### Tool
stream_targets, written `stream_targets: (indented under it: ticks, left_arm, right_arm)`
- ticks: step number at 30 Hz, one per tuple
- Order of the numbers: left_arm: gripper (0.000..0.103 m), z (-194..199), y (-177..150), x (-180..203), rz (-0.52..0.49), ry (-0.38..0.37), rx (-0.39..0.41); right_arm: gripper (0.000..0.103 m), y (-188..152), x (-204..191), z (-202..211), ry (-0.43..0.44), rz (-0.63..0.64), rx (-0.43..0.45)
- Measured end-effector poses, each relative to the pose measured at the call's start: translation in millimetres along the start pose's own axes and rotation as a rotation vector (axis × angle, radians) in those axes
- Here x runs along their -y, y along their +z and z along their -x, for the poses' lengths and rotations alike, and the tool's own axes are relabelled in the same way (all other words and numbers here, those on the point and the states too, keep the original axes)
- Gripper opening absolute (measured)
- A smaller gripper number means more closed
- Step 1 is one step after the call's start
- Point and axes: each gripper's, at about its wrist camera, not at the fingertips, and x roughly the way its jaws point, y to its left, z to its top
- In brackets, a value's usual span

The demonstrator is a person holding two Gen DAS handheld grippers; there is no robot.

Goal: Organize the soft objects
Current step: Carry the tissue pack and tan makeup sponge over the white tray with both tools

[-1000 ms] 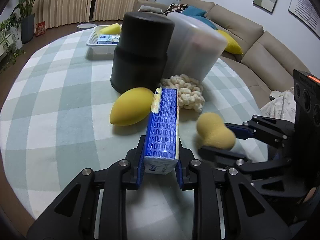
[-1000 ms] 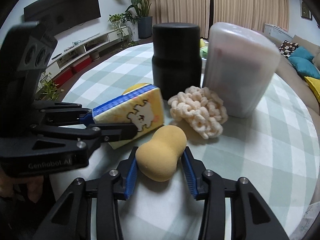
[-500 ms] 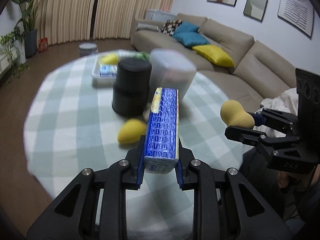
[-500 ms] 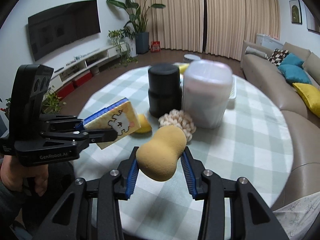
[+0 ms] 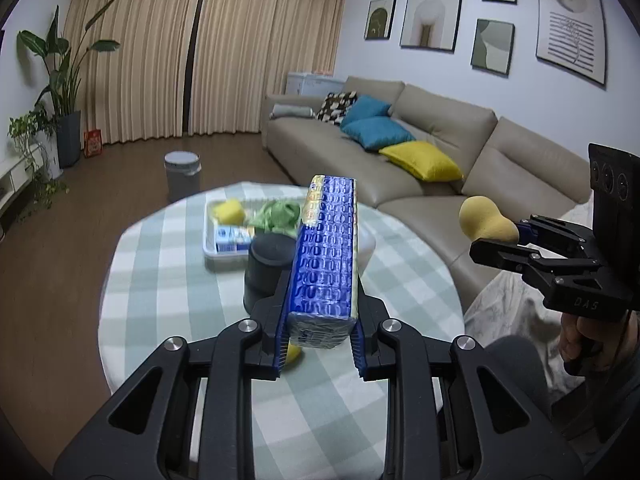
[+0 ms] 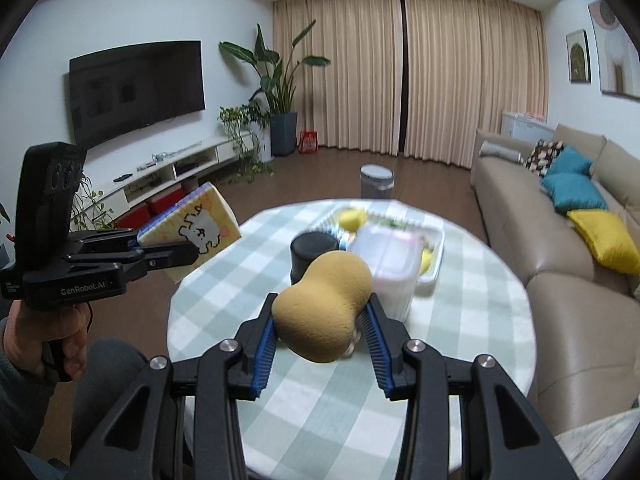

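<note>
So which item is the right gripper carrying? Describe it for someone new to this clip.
Above the round checked table, the right gripper is clamped on a tan sponge. It is smooth and peanut-shaped, unlike the flat blue-edged sponge in the left gripper.

black canister [image 6: 314,254] and clear tub [image 6: 386,266] fronting tray [image 6: 434,254]; table edges [image 6: 472,344] bare
</note>
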Motion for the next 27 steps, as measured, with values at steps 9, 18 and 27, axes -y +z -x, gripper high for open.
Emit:
stream_targets:
  ticks: [9, 18, 27]
  left_arm:
    - [0.023, 25, 54, -1, -0.051, 0.038, 0.118]
    - [0.023, 18, 126, -18, -0.109, 0.074, 0.18]
    - [0.023, -53, 186, -46, -0.153, 0.104, 0.08]
  right_arm:
    - [0.044, 51, 3, 19, -0.021, 0.058, 0.104]
    - [0.044, 114, 14, 24, -0.062, 0.119, 0.216]
    - [0.045, 189, 64, -34, -0.067, 0.119, 0.176]
